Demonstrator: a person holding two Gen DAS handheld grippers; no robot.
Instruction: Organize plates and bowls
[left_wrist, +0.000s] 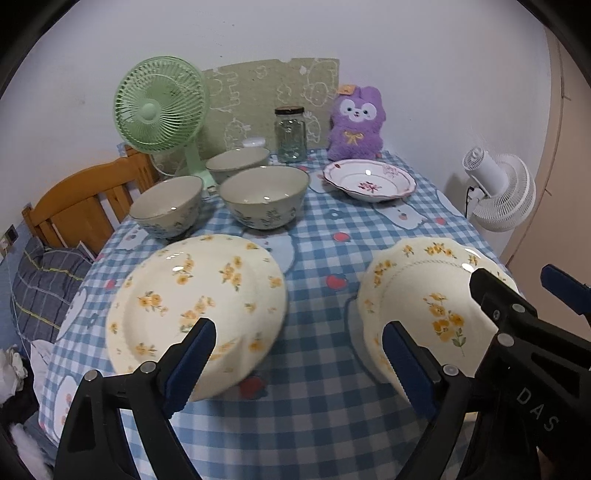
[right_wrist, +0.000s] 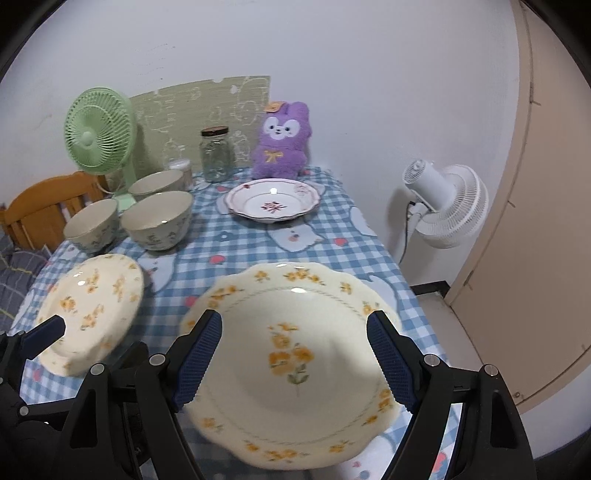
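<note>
1. Three plates are on the checked tablecloth (right_wrist: 332, 236): a flat cream plate (left_wrist: 195, 306) with scattered yellow flowers, a scalloped cream plate (right_wrist: 295, 354) with a yellow bouquet in its well, and a white plate with red flowers (left_wrist: 369, 180).
2. Three grey-green bowls (left_wrist: 264, 195) with a blue leaf pattern and cream insides stand in a cluster.
3. Taking the glass jar (left_wrist: 290, 134) as landmark: the bowls stand in front of it to the left, beside the green fan (left_wrist: 160, 105); the red-flowered plate lies in front of it to the right, below the purple plush toy (left_wrist: 355, 122).
4. Both cream plates are nearest the cameras, far in front of the jar, and look blurred and tilted.
5. The left gripper (left_wrist: 299, 363) is spread wide, one finger over the flat plate's near rim, clamping nothing.
6. The right gripper (right_wrist: 295, 360) is equally wide open, its fingers straddling the scalloped plate; actual contact cannot be told.
7. A white fan (right_wrist: 448, 205) stands off the table, right of the jar.
</note>
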